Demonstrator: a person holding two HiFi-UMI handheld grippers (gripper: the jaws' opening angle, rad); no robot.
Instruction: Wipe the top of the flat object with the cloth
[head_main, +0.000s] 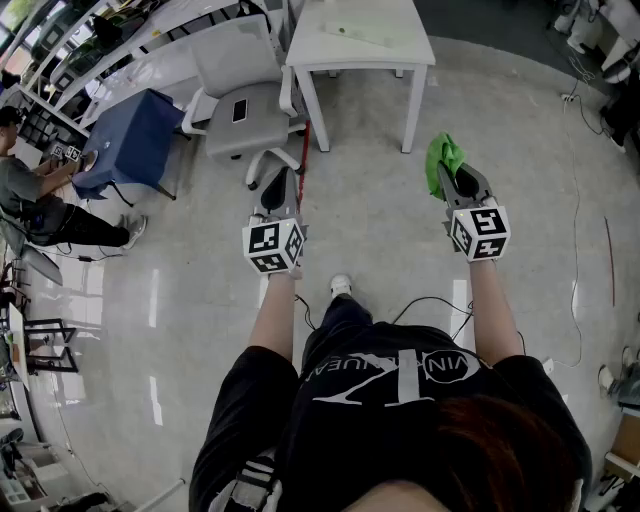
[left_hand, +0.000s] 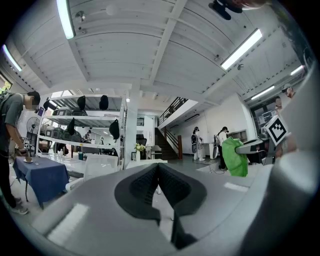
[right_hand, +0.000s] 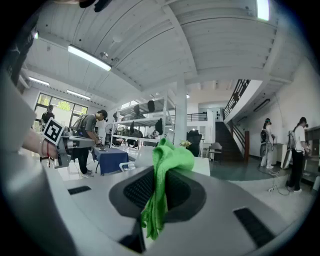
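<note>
My right gripper (head_main: 455, 172) is shut on a bright green cloth (head_main: 440, 160) that bunches out past its tips. In the right gripper view the cloth (right_hand: 169, 155) is pinched between the black pads (right_hand: 140, 189) and hangs down between them. My left gripper (head_main: 282, 174) is shut with nothing in it; its pads (left_hand: 145, 184) meet in the left gripper view. Both grippers are held out at chest height over the floor, short of a white table (head_main: 360, 45). A pale flat strip (head_main: 362, 36) lies on the tabletop.
A grey office chair (head_main: 240, 110) with a phone on its seat stands left of the white table. Further left, a person (head_main: 30, 195) works at a table with a blue cover (head_main: 135, 135). Cables run over the glossy floor at right. Shelving lines the far left.
</note>
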